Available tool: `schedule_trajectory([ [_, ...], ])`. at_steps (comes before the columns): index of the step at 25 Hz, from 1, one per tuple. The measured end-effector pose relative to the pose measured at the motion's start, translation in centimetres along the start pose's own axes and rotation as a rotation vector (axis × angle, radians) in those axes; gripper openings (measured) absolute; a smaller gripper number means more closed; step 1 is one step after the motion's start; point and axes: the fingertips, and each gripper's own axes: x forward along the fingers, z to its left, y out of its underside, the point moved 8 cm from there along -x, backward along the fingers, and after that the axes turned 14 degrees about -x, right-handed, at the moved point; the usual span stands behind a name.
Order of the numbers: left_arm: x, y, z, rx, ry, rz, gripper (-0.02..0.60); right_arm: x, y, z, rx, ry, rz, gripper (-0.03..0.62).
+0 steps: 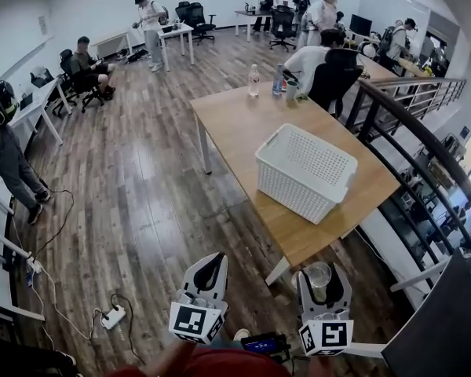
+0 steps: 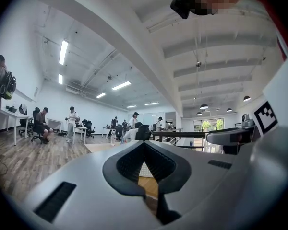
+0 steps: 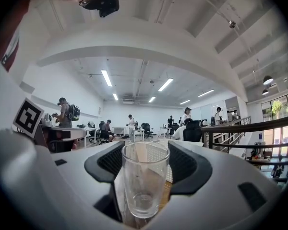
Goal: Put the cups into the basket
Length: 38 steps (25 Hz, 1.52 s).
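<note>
A white slatted basket (image 1: pixel 294 191) stands on the near half of a long wooden table (image 1: pixel 235 124). It holds nothing that I can see. My right gripper (image 1: pixel 319 272) hangs in front of the table's near corner, over the floor. It is shut on a clear glass cup (image 1: pixel 319 278). In the right gripper view the cup (image 3: pixel 145 181) stands upright between the two black pads (image 3: pixel 189 164), which touch its sides. My left gripper (image 1: pixel 214 259) hangs beside it on the left. Its tips (image 2: pixel 144 145) meet with nothing between them.
Two bottles (image 1: pixel 253 81) stand at the table's far end, where a person sits in a black chair (image 1: pixel 334 77). A dark railing (image 1: pixel 424 144) runs along the right. A power strip with cables (image 1: pixel 112 316) lies on the wooden floor at the left. Other people stand or sit at desks farther off.
</note>
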Motion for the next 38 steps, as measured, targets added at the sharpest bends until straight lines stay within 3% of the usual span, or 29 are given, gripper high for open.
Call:
schedule_trajectory([
  [15,6.8,0.5,4.1,-0.01,0.06,0.016,0.007,6.6,1.0,-1.0,-0.036,0.039,0.031,0.285],
  [22,9.6,-0.4,6.8,-0.026,0.044,0.042,0.007,10.8,0.7,-0.6,-0.04,0.034,0.042,0.285],
  [38,15.6,-3.7,14.8,-0.051,0.117,0.042,0.008,19.7,-2.4,2.2,-0.07,0.088,0.048,0.285],
])
